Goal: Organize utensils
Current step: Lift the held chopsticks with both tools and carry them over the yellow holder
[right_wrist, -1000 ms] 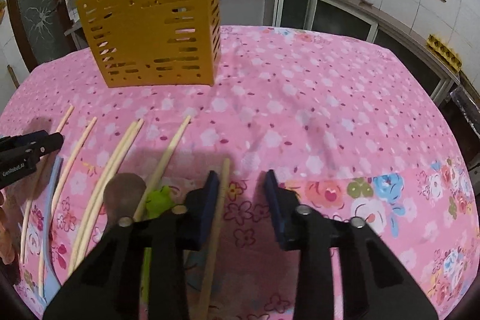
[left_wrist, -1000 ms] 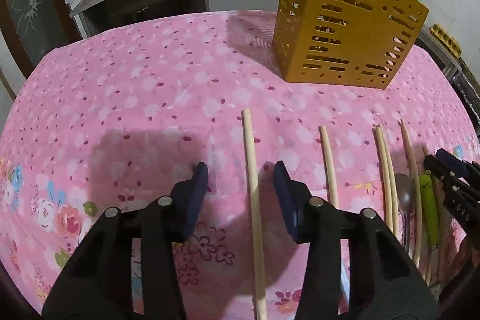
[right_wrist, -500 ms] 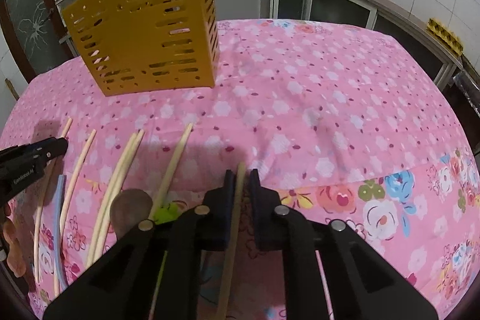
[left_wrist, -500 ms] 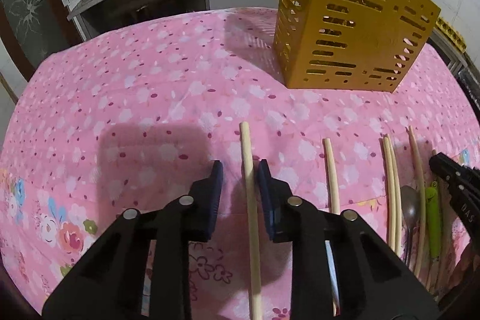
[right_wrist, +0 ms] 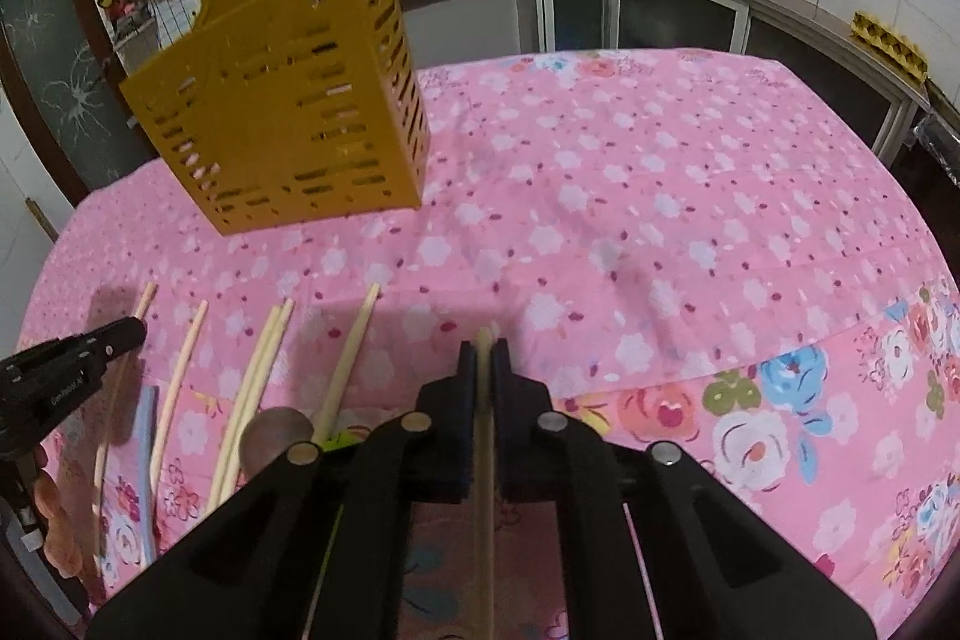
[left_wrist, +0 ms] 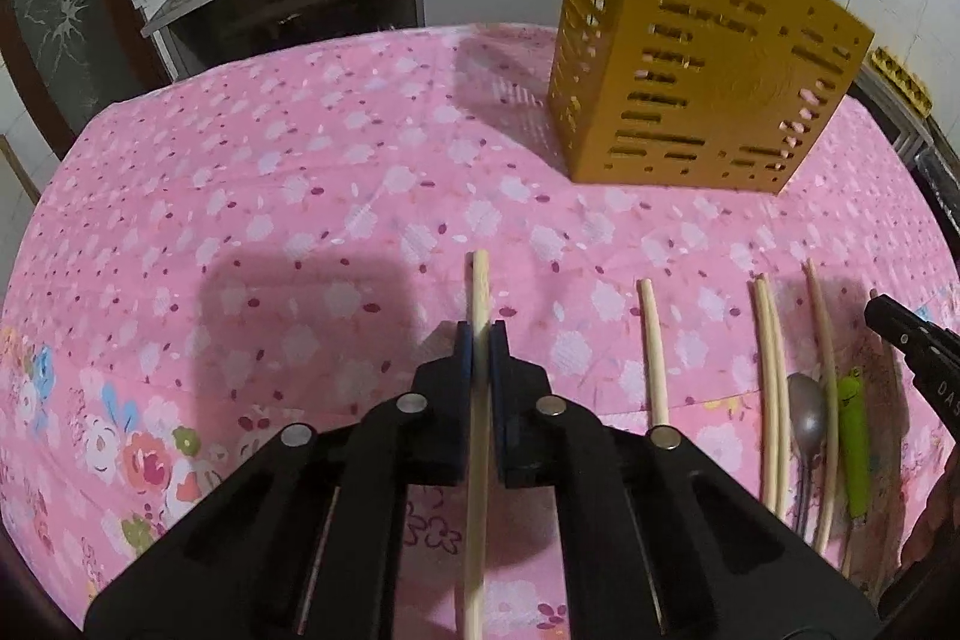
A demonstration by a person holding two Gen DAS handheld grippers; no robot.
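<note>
Left tool (left_wrist: 480, 340) clamps the leftmost chopstick (left_wrist: 478, 292); right tool (right_wrist: 485, 352) clamps the rightmost chopstick (right_wrist: 483, 340). Open pink worktop (right_wrist: 660, 220) lies far right. Yellow holder (left_wrist: 690, 64) stands far. Only the left view shows the green-handled spoon (left_wrist: 852, 436).

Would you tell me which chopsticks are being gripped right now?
The two outermost: the leftmost chopstick in the left claw, the rightmost chopstick in the right claw.

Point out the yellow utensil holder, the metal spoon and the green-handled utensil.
yellow utensil holder (left_wrist: 708, 82): left wrist view, slotted front wall.
metal spoon (left_wrist: 807, 412): left wrist view, bowl.
green-handled utensil (left_wrist: 852, 436): left wrist view, middle of handle.
</note>
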